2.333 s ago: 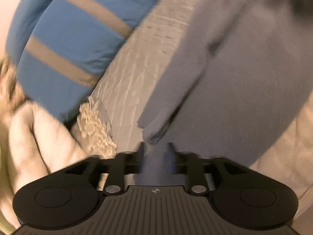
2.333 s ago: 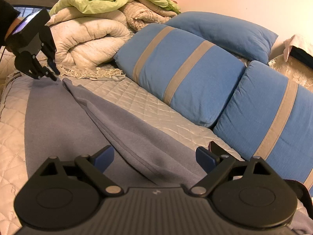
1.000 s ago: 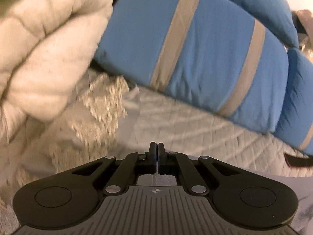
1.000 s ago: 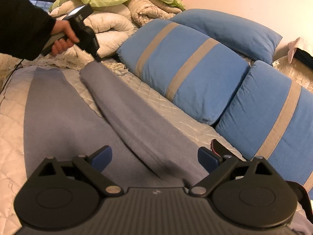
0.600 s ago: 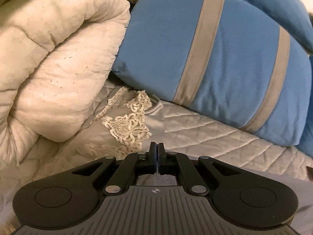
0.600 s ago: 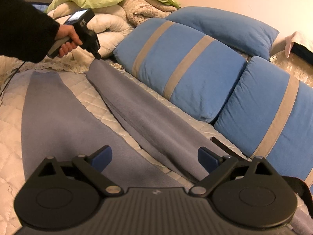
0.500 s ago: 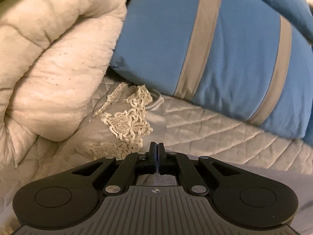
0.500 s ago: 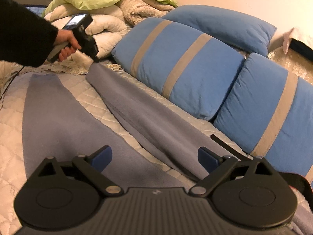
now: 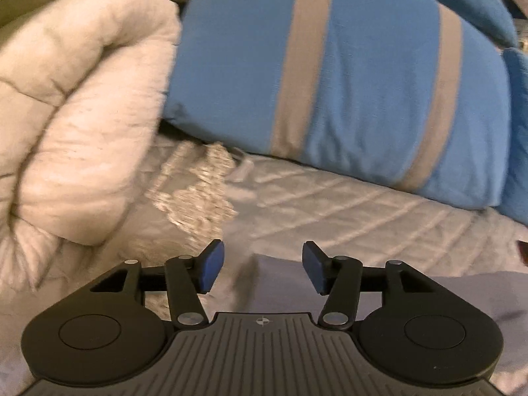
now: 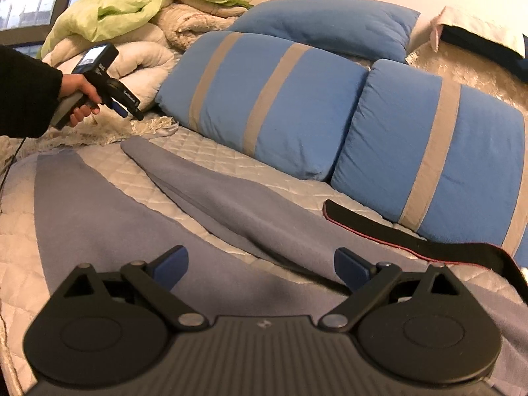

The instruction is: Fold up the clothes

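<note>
A grey-blue garment (image 10: 109,217) lies spread on the quilted bed. One long sleeve or leg (image 10: 211,191) stretches flat toward the pillows, its end (image 10: 132,147) resting on the quilt. My left gripper (image 9: 262,269) is open just above that cloth end (image 9: 283,274), holding nothing. From the right wrist view, the left gripper (image 10: 130,112) is held by a hand in a black sleeve, lifted off the cloth. My right gripper (image 10: 260,262) is open over the garment's near part, nothing between its fingers.
Blue pillows with tan stripes (image 10: 264,99) line the far side of the bed. Rolled cream duvets (image 9: 66,115) and a green blanket (image 10: 138,3) pile at the far left. A black strap with red edging (image 10: 396,234) lies by the right pillow. Lace trim (image 9: 194,191) edges the quilt.
My left gripper, shut on the sleeve end and pulling it out straight, has opened and lifted; the sleeve now lies flat on the quilt. My right gripper stayed open.
</note>
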Action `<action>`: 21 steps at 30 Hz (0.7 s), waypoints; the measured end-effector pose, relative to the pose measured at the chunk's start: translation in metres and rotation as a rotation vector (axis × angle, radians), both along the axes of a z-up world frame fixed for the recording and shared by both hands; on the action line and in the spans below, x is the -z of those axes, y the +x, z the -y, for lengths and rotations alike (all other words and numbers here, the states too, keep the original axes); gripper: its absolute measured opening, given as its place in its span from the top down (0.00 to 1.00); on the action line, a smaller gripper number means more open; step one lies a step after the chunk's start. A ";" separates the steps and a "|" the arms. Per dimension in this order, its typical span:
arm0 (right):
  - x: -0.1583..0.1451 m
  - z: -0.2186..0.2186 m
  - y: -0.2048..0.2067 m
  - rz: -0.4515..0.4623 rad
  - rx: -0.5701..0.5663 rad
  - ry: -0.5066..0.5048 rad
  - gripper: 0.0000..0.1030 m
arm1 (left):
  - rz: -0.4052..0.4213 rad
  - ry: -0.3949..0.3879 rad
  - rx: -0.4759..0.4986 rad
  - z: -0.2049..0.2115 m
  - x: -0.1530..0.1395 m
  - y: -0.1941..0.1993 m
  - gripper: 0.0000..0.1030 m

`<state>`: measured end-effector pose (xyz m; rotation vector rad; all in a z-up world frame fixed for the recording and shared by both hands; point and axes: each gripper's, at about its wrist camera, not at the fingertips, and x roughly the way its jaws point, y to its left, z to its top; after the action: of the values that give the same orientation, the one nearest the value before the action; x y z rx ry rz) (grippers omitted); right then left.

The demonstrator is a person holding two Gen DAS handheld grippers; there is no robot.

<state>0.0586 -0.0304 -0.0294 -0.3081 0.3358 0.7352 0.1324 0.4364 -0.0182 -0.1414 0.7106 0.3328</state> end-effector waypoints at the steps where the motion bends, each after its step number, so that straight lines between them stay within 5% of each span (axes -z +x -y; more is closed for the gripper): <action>1: -0.001 0.002 0.000 -0.005 0.004 0.008 0.04 | -0.016 -0.013 0.019 0.004 -0.002 0.001 0.50; 11: -0.023 0.068 0.018 -0.152 0.158 0.082 0.03 | -0.047 -0.047 0.050 0.027 -0.004 0.011 0.50; 21: -0.054 0.190 0.090 -0.242 0.401 0.026 0.03 | -0.056 0.046 0.178 0.071 0.004 0.022 0.50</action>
<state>0.1483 -0.2200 0.0244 -0.1200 0.5969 0.3800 0.1545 0.3650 -0.0222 -0.0251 0.7651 0.1835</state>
